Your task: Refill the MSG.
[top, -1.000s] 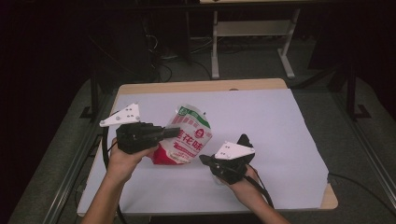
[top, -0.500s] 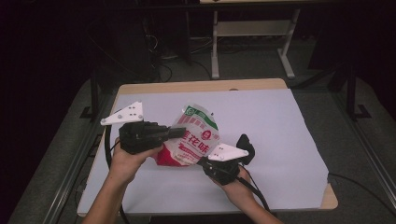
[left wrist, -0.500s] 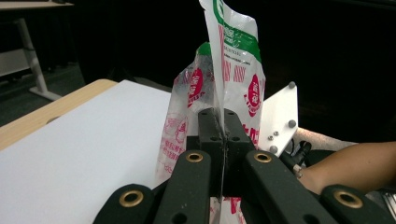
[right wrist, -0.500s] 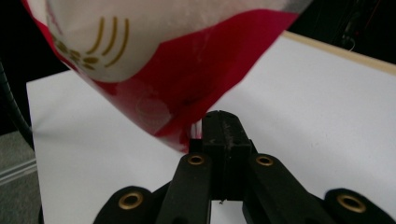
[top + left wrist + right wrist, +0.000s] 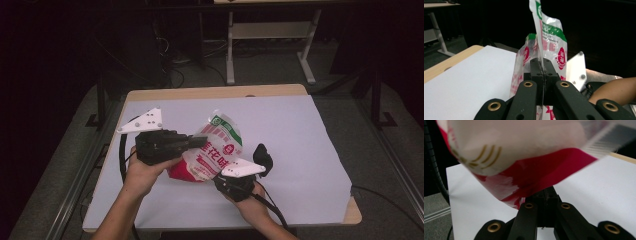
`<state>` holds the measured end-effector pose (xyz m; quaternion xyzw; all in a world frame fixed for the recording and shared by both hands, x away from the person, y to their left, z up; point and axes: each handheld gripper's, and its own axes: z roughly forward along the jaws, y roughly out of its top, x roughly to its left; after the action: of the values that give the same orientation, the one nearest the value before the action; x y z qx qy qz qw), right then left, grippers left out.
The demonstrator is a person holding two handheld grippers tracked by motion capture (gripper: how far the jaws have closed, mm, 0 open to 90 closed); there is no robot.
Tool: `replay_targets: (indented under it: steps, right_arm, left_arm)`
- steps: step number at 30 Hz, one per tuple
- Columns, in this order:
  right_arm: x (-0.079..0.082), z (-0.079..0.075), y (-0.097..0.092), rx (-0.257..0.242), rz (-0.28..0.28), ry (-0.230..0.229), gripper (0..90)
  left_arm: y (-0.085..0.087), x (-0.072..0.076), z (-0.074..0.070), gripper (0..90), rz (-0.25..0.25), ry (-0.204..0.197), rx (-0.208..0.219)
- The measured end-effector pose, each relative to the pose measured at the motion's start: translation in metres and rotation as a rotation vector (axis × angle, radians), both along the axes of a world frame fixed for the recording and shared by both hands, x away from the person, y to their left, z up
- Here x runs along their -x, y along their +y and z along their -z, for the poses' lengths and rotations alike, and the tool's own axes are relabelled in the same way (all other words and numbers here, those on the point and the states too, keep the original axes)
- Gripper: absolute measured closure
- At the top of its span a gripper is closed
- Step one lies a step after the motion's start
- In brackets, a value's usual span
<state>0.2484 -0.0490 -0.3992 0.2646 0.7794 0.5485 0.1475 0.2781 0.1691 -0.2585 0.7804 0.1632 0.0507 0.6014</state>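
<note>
Open white sheet stretches across the right and far parts of the table, bare and passable from the far edge to the near right corner. A clear strip also runs along the near edge, left of centre. The middle is blocked: a red-and-white snack bag hangs above the sheet, pinched between the left gripper at its left side and the right gripper at its near bottom edge. Both forearms close off the near centre. Beyond the far edge, a desk frame stands well apart.
</note>
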Motion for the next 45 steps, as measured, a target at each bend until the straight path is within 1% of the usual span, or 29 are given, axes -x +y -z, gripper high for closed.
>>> replay_targets:
  steps: [2,7,9,12,15,18,21,23,26,27,31,33,37,42,43,45]
  right_arm:
    - [0.002,0.001,0.002,0.002,-0.013,-0.002,90.0]
    - [0.004,0.004,0.004,0.004,-0.01,-0.005,90.0]
    - [0.005,0.005,0.005,0.008,-0.01,0.0,90.0]
    - [0.008,0.006,0.008,0.02,-0.005,-0.01,90.0]
    - [0.009,0.006,0.01,0.029,-0.011,-0.023,90.0]
    - [0.01,0.007,0.012,0.035,-0.018,-0.026,90.0]
    - [0.01,0.007,0.013,0.047,-0.031,-0.033,90.0]
    - [0.01,0.007,0.012,0.054,-0.035,-0.035,90.0]
    - [0.007,0.007,0.011,0.062,-0.043,-0.031,90.0]
    - [0.007,0.007,0.01,0.063,-0.042,-0.029,90.0]
    - [0.009,0.008,0.01,0.066,-0.045,-0.028,90.0]
    - [0.009,0.008,0.01,0.067,-0.047,-0.04,90.0]
    - [0.009,0.007,0.01,0.065,-0.04,-0.044,90.0]
    - [0.01,0.008,0.014,0.063,-0.035,-0.054,90.0]
    - [0.011,0.008,0.015,0.066,-0.034,-0.062,90.0]
    - [0.013,0.007,0.018,0.089,-0.027,-0.084,90.0]
  left_arm:
    - [-0.002,-0.001,0.0,90.0,0.0,0.0,-0.006]
    - [-0.006,-0.005,0.001,89.9,-0.002,0.02,-0.02]
    - [-0.008,-0.006,0.001,89.9,-0.002,0.023,-0.035]
    - [-0.011,-0.008,0.001,89.9,-0.004,0.038,-0.043]
    - [-0.012,-0.01,0.001,89.9,-0.004,0.048,-0.057]
    - [-0.015,-0.013,0.002,89.9,-0.005,0.061,-0.063]
    - [-0.017,-0.015,0.002,89.9,-0.006,0.063,-0.071]
    - [-0.018,-0.017,0.003,89.9,0.002,0.079,-0.067]
    - [-0.021,-0.021,0.004,89.9,-0.001,0.096,-0.068]
    - [-0.023,-0.022,0.004,89.9,-0.002,0.097,-0.078]
    - [-0.028,-0.025,0.004,89.8,-0.001,0.111,-0.09]
    - [-0.029,-0.027,0.004,89.8,0.002,0.118,-0.088]
    - [-0.03,-0.028,0.003,89.8,-0.002,0.131,-0.093]
    - [-0.03,-0.028,0.002,89.8,-0.007,0.138,-0.107]
    - [-0.031,-0.027,0.002,89.8,-0.009,0.139,-0.109]
    - [-0.032,-0.027,0.003,89.8,-0.006,0.145,-0.114]
